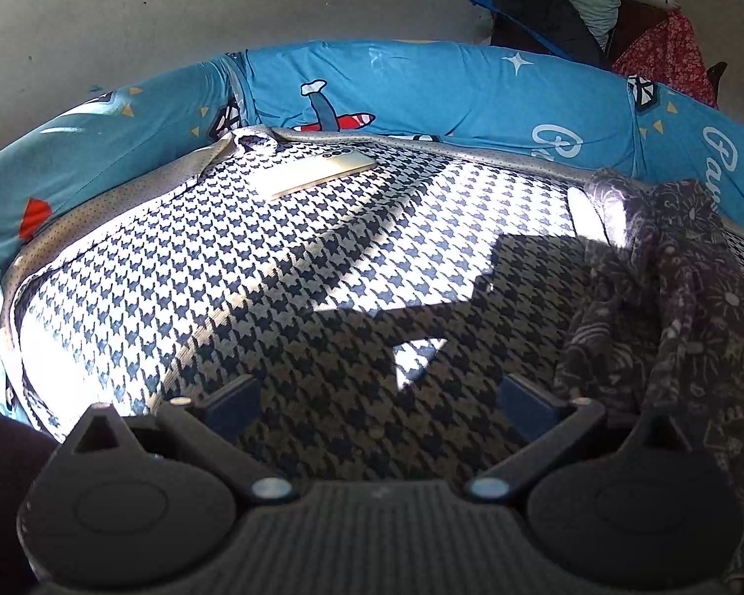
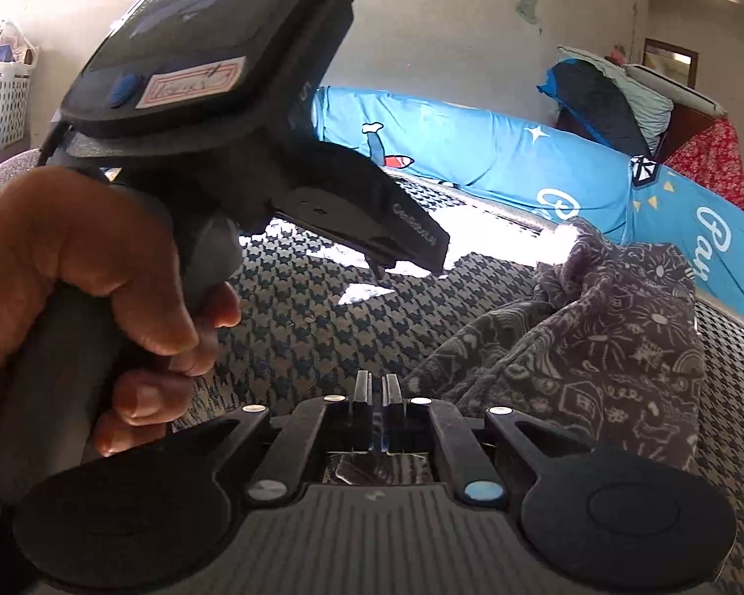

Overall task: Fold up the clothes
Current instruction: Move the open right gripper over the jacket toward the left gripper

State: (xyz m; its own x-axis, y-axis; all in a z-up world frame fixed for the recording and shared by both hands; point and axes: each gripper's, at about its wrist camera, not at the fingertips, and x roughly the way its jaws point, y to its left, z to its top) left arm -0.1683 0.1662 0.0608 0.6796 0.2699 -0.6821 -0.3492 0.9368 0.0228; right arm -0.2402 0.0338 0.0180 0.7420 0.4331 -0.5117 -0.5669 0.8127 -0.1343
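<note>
Dark grey fabric printed all over with small pale doodles, the garment (image 1: pixel 669 297) lies crumpled on the right side of the bed (image 1: pixel 223 272), on a houndstooth cover of black and white. It is bunched into soft ridges and folds rather than spread flat, and its far end catches a patch of sun. Its long axis runs from near to far along the right side of the bed, with the far end close to the blue bolster (image 1: pixel 421 84) that curves round the bed's far edge; which end is collar or hem cannot be told. A pale phone (image 1: pixel 317 173) lies well apart from it, far left on the cover. The left hand-held gripper (image 1: pixel 377 396) has its jaws spread wide over bare cover, just left of the garment, holding nothing. The right hand-held gripper (image 2: pixel 377 391) has its jaws pressed together with no cloth between them, the garment just to its right. A hand (image 2: pixel 74 297) grasps the left gripper's handle in the right wrist view.
</note>
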